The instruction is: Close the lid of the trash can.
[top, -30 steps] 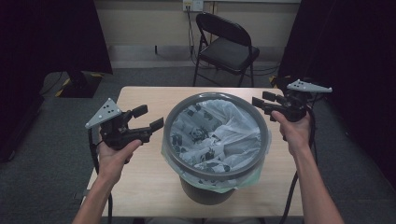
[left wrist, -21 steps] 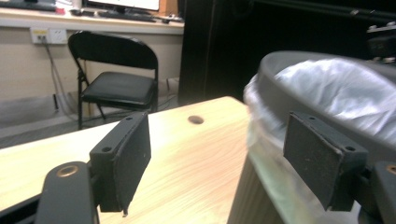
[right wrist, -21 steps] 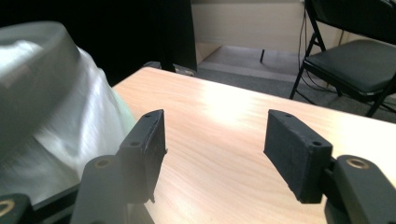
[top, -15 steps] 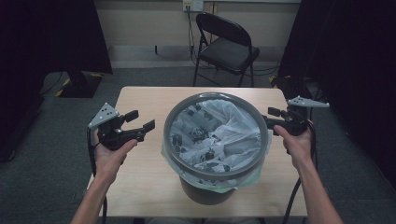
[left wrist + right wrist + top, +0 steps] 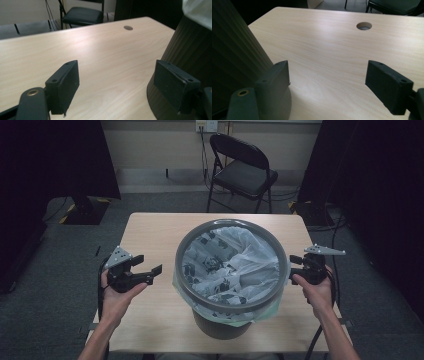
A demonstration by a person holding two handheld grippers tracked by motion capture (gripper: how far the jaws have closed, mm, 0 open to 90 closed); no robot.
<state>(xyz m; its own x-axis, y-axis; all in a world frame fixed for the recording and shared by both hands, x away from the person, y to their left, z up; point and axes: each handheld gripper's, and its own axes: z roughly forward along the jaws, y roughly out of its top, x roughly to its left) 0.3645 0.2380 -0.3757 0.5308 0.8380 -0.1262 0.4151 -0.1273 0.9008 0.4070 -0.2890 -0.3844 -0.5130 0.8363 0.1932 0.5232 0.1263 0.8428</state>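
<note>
A dark grey ribbed bin (image 5: 232,222) with a pale printed plastic liner (image 5: 235,265) stands mid-table. My left gripper (image 5: 148,266) is low at the bin's left side, open, with nothing between its jaws. In the left gripper view that gripper (image 5: 116,67) hovers over bare wood, one jaw close to the bin wall (image 5: 190,50). My right gripper (image 5: 296,265) is at the bin's right side, open. Its jaws have just been opening, and nothing lies between them. In the right gripper view this gripper (image 5: 327,67) has the bin wall (image 5: 234,55) beside one jaw.
The light wooden table (image 5: 150,235) has a round cable hole (image 5: 364,25) near its far edge. A black folding chair (image 5: 242,170) stands behind the table. Dark curtains hang at both sides, and grey carpet surrounds the table.
Both hands have come down from about rim height to near the tabletop, one on each side of the bin. The bin and liner have not moved.
</note>
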